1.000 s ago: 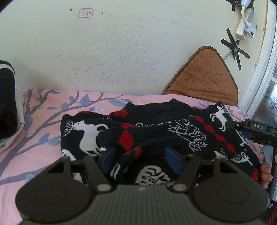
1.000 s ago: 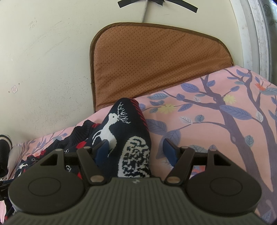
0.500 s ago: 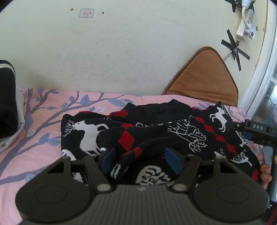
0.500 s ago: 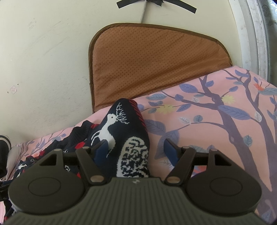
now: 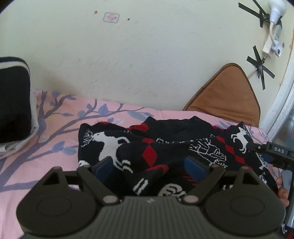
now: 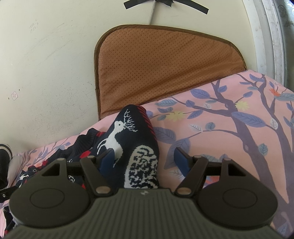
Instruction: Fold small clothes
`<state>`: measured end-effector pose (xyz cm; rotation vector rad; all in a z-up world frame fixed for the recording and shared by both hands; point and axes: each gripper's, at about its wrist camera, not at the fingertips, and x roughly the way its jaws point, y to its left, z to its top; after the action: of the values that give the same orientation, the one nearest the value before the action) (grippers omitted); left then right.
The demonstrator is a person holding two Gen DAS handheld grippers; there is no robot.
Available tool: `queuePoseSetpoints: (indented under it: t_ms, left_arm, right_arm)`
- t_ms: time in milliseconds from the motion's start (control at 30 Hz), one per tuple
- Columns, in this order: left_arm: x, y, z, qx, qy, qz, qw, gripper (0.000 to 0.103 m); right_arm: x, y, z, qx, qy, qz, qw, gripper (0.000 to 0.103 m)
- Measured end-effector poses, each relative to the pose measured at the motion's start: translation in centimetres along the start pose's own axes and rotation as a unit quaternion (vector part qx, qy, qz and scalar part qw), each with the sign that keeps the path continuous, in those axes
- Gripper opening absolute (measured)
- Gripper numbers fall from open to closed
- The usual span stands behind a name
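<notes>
We cannot see the near part of the sweater (image 5: 165,147), which runs under the body of the left hand-held gripper (image 5: 149,168) and out of sight. At the left wrist view's right edge only fingertips (image 5: 282,193) of the person's hand show. The dark folded pile (image 5: 12,103) is cut off at the left border, and the wall sticker (image 5: 110,17) is too small to read.
</notes>
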<state>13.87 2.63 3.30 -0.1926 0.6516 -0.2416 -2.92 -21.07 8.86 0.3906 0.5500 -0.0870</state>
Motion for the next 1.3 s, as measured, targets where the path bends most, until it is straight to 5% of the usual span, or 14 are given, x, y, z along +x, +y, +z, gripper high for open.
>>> queuePoseSetpoints:
  t_ms: [267,500,667,800,900,1067,1133,1233,1300]
  left_arm:
    - [0.6,1.7,0.2,-0.044,0.019,-0.008,0.9988,0.088]
    - [-1.8,3.7,1.4,-0.082,-0.03,0.02,0.996,0.088]
    - [-3.0,5.8,2.1,-0.116,-0.05,0.034,0.9915,0.088]
    - [-3.1,6.4,2.4,-0.128,-0.051,0.035,0.9899,0.088]
    - [-3.0,6.4,2.4,-0.127,-0.048,0.036,0.9901,0.088]
    - [-3.4,6.3,2.4,-0.12,-0.053,0.028,0.9909,0.088]
    - [-3.3,6.1,2.5,-0.114,-0.05,0.026,0.9918,0.088]
    - [-3.1,5.8,2.4,-0.105,-0.046,0.024,0.9931,0.088]
    - [-3.0,5.6,2.4,-0.099,-0.045,0.022,0.9938,0.088]
  right_arm:
    - [-0.2,-0.1,0.1,0.004,-0.012,0.0,1.0,0.074]
    - [-5.4,0.7,1.4,0.019,-0.089,0.041,0.995,0.074]
    - [-6.0,5.2,1.3,-0.069,-0.046,0.077,0.994,0.067]
    - [-4.7,7.6,0.7,-0.054,0.016,0.131,0.99,0.037]
    - [-2.3,11.1,-0.3,-0.073,0.064,0.161,0.982,0.033]
    - [1.1,17.4,-2.2,-0.132,0.084,0.184,0.971,0.033]
    - [4.5,18.7,-3.8,-0.121,0.155,0.19,0.962,0.033]
    - [4.8,20.5,-4.7,-0.167,0.138,0.183,0.959,0.033]
    - [4.0,19.9,-3.7,-0.136,0.146,0.196,0.96,0.033]
